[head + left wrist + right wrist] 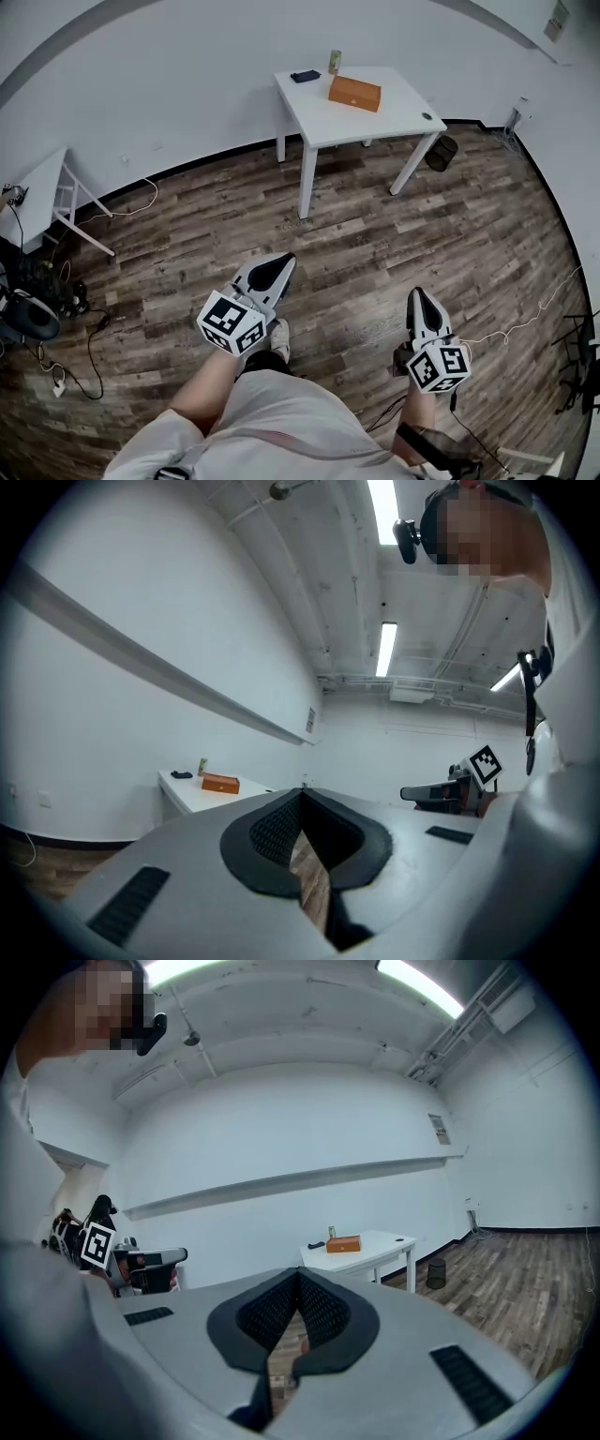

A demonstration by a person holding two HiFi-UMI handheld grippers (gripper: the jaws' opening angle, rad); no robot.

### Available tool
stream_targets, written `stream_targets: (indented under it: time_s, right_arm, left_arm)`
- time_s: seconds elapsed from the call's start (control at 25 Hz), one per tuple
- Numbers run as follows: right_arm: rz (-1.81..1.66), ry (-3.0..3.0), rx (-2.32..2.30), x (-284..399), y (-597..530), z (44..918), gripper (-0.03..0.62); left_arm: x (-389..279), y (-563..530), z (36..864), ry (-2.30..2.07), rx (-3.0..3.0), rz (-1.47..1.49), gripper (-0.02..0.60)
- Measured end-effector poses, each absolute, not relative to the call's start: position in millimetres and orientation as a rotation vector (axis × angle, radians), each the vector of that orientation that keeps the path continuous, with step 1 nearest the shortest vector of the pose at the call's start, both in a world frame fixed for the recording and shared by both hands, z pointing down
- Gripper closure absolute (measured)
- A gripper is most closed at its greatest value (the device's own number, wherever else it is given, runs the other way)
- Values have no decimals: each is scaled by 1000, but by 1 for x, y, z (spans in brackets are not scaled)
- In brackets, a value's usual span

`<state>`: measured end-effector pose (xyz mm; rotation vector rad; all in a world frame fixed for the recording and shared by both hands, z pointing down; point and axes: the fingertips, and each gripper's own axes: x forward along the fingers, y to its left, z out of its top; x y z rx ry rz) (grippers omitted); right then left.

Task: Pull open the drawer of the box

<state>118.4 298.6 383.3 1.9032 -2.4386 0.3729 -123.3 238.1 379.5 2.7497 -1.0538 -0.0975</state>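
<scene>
The orange-brown box (354,92) lies on a white table (394,112) far across the room; its drawer looks closed. The box (219,783) is small in the left gripper view, and the box (344,1243) is just as small in the right gripper view. My left gripper (284,260) and right gripper (415,293) hover low over the wooden floor near the person's legs, far from the table. The jaws of both meet at the tips with nothing between them, as my left gripper (302,791) and right gripper (298,1274) show in their own views.
On the table stand a can (335,62), a dark phone (305,76) and a small dark object (427,116). A black bin (442,153) sits by the table's right leg. A second white table (37,192), cables and dark gear line the left wall.
</scene>
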Motion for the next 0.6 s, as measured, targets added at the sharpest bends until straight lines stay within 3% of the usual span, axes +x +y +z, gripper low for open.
stream_targets:
  time_s: [0.6]
  right_arm:
    - [347, -2437, 1876, 80, 95, 369, 602]
  left_arm:
    - [-170, 42, 378, -1100, 2720, -129, 572]
